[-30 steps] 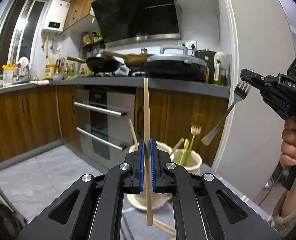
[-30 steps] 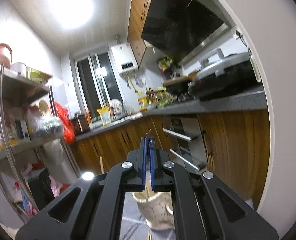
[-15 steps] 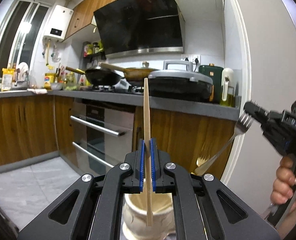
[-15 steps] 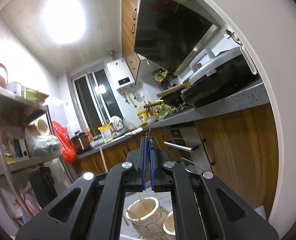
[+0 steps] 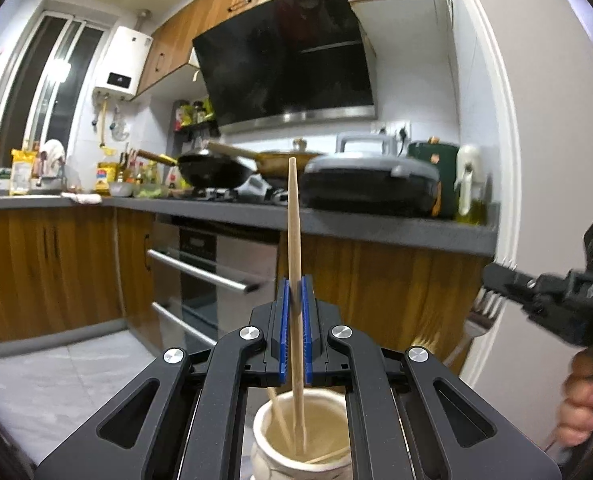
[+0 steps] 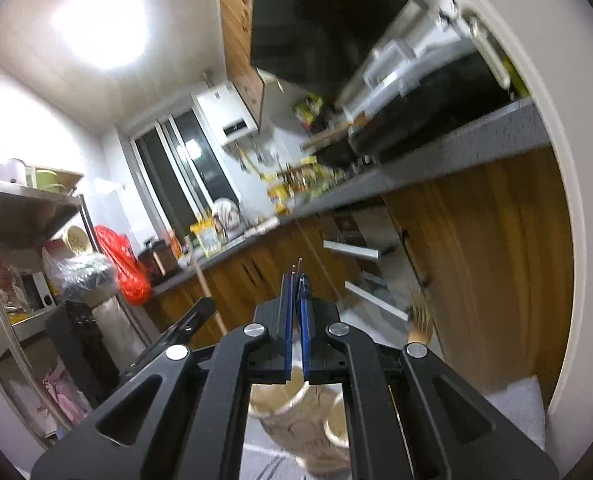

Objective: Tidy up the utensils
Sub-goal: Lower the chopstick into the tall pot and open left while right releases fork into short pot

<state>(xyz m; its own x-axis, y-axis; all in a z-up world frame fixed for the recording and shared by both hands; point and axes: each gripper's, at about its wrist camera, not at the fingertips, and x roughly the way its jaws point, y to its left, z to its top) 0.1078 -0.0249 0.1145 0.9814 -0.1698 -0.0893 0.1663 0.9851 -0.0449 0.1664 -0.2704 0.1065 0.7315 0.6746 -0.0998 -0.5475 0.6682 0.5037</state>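
My left gripper (image 5: 295, 300) is shut on a wooden chopstick (image 5: 293, 216) that stands upright, its lower end inside a cream ceramic utensil holder (image 5: 274, 446) right below. That holder has other chopsticks in it. My right gripper (image 6: 296, 280) is shut on a silver fork; only the tine tips (image 6: 296, 267) show past the pads. In the left wrist view the right gripper (image 5: 492, 278) sits at the right edge with the fork (image 5: 478, 322) hanging from it. Two cream holders (image 6: 288, 408) are below the right gripper.
A grey kitchen counter (image 5: 376, 228) with pans and a griddle runs behind, over wooden cabinets and an oven (image 5: 200, 276). A white door frame (image 5: 508, 160) stands at the right. A metal shelf rack (image 6: 20, 216) stands at the left of the right wrist view.
My left gripper moved over the cream holder and lowered the chopstick's end into it. My right gripper with the fork sank lower and tilted; the view is blurred.
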